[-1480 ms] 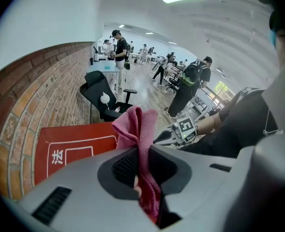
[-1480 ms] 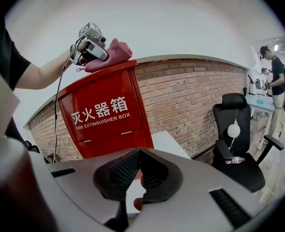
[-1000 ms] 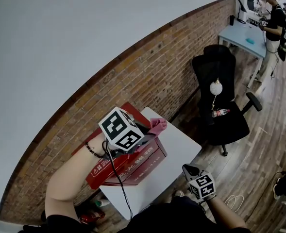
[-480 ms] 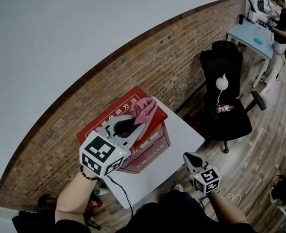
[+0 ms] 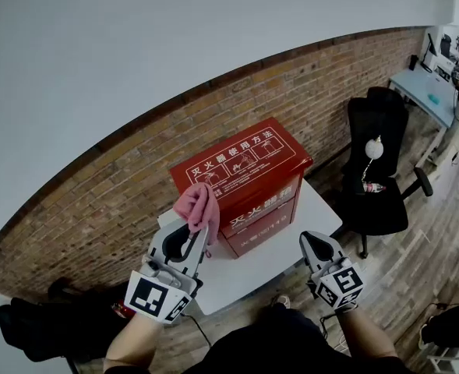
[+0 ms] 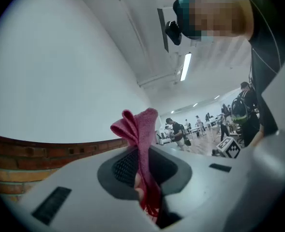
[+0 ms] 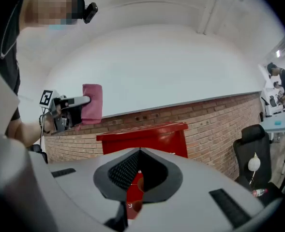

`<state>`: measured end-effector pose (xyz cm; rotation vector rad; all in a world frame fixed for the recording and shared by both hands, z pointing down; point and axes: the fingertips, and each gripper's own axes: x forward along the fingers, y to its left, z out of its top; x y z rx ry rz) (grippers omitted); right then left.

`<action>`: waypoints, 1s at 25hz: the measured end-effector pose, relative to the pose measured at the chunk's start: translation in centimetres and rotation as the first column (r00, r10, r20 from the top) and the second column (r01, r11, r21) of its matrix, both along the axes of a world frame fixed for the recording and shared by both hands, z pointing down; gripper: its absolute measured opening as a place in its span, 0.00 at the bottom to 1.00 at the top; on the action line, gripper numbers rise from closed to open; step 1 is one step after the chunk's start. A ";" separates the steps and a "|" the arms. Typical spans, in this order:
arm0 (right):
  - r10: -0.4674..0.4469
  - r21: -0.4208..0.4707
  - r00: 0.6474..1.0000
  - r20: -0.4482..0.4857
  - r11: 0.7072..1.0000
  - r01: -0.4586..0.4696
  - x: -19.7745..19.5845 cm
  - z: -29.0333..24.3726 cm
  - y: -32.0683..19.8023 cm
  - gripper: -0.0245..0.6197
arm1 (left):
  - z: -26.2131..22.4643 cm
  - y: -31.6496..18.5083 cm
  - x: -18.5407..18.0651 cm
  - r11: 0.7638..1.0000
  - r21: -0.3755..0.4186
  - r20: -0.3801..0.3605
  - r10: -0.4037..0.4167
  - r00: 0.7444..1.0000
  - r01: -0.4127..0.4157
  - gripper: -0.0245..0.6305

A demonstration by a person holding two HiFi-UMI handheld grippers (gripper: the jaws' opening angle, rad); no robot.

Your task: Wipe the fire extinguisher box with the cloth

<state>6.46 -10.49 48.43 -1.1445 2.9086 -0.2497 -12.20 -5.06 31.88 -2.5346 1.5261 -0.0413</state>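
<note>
Beside red box (image 5: 243,162), off its front-left corner: left tongs (image 5: 194,232) clamping pink cloth (image 5: 197,205), hovering clear of box. Box sitting on white desk (image 5: 295,236). Right tongs (image 5: 315,245), front-right of box, nearly closed, carrying nothing. Best approach: keeping clamp firm, pressing cloth flat on box top, sweeping in overlapping strokes.

The red fire extinguisher box (image 5: 245,170) bears white characters 灭火器使用方法 on its lid; its front print is unreadable.

Head view steeply down over red box (image 5: 243,170), shared with level right gripper view.
</note>
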 end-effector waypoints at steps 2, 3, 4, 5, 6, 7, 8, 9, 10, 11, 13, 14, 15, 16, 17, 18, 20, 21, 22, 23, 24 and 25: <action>-0.012 0.013 1.000 -0.015 1.000 0.012 -1.7 -1.1 1.9 0.07 | 1.1 3.3 -2.1 0.999 0.024 -0.009 -0.048 0.999 0.049 0.12; -0.020 0.019 1.000 -0.016 1.000 0.020 -2.6 -1.7 2.9 0.07 | 1.9 4.9 -3.0 0.997 0.031 -0.010 -0.071 0.997 0.071 0.12; -0.029 0.028 0.999 -0.015 0.999 0.030 -3.4 -2.3 4.0 0.07 | 2.7 6.5 -3.9 0.995 0.033 -0.010 -0.090 0.996 0.090 0.12; -0.038 0.039 0.999 -0.013 0.998 0.039 -4.2 -2.8 5.1 0.07 | 3.6 8.0 -4.6 0.994 0.030 -0.010 -0.106 0.994 0.106 0.12; -0.044 0.050 0.999 -0.013 0.998 0.045 -4.9 -3.2 6.2 0.07 | 4.4 9.4 -5.2 0.993 0.024 -0.016 -0.118 0.993 0.118 0.12; -0.046 0.058 0.999 -0.015 0.997 0.047 -5.5 -3.5 7.2 0.07 | 5.2 10.6 -5.6 0.992 0.017 -0.030 -0.126 0.992 0.127 0.12; -0.046 0.063 0.999 -0.019 0.997 0.047 -6.1 -3.6 8.2 0.07 | 5.9 11.8 -6.0 0.991 0.009 -0.048 -0.130 0.990 0.131 0.12; -0.046 0.065 0.999 -0.025 0.997 0.047 -6.6 -3.5 9.2 0.07 | 6.7 12.8 -6.2 0.992 -0.002 -0.064 -0.129 0.990 0.129 0.12; -0.048 0.066 0.998 -0.033 0.997 0.050 -7.1 -3.3 10.2 0.07 | 7.4 13.7 -6.3 0.992 -0.013 -0.080 -0.123 0.989 0.122 0.12; -0.054 0.067 0.998 -0.039 0.996 0.057 -7.5 -3.2 11.3 0.07 | 8.1 14.6 -6.3 0.993 -0.022 -0.096 -0.114 0.989 0.112 0.12; -0.075 0.070 0.996 -0.049 0.994 0.078 -8.4 -2.9 13.5 0.07 | 9.3 16.0 -6.1 0.996 -0.033 -0.111 -0.090 0.990 0.087 0.12; -0.081 0.071 0.995 -0.054 0.994 0.085 -8.7 -2.7 14.5 0.07 | 9.8 16.6 -6.0 0.996 -0.038 -0.114 -0.080 0.990 0.076 0.12; -0.081 0.069 0.995 -0.059 0.994 0.085 -8.8 -2.6 15.3 0.07 | 10.2 17.1 -6.0 0.997 -0.042 -0.117 -0.073 0.990 0.068 0.12; -0.077 0.067 0.995 -0.062 0.994 0.081 -8.8 -2.4 16.1 0.07 | 10.6 17.5 -5.9 0.997 -0.045 -0.121 -0.066 0.990 0.061 0.12; -0.070 0.064 0.996 -0.063 0.995 0.074 -8.7 -2.3 16.8 0.07 | 10.9 18.0 -5.8 0.997 -0.047 -0.127 -0.059 0.990 0.054 0.12; -0.065 0.063 0.996 -0.063 0.996 0.069 -8.5 -2.2 17.4 0.07 | 11.2 18.3 -5.7 0.998 -0.047 -0.132 -0.051 0.990 0.045 0.12; -0.064 0.066 0.996 -0.059 0.995 0.068 -8.4 -2.2 18.4 0.07 | 11.4 19.0 -5.5 0.999 -0.041 -0.142 -0.027 0.990 0.021 0.12; -0.073 0.071 0.996 -0.053 0.995 0.076 -8.4 -2.4 18.9 0.07 | 11.5 19.4 -5.2 0.999 -0.037 -0.147 -0.013 0.989 0.007 0.12; -0.086 0.077 0.995 -0.047 0.993 0.090 -8.4 -2.6 19.4 0.07 | 11.5 19.7 -4.9 0.999 -0.034 -0.151 0.002 0.989 -0.008 0.12; -0.102 0.084 0.994 -0.045 0.991 0.105 -8.5 -2.8 19.8 0.07 | 11.5 20.0 -4.6 0.999 -0.034 -0.155 0.019 0.988 -0.024 0.12; -0.117 0.091 0.992 -0.047 0.988 0.121 -8.6 -3.0 20.2 0.07 | 11.6 20.2 -4.2 0.998 -0.037 -0.158 0.035 0.987 -0.041 0.12; -0.133 0.099 0.990 -0.052 0.986 0.137 -8.7 -3.1 20.6 0.07 | 11.7 20.4 -3.9 0.998 -0.041 -0.161 0.050 0.986 -0.057 0.12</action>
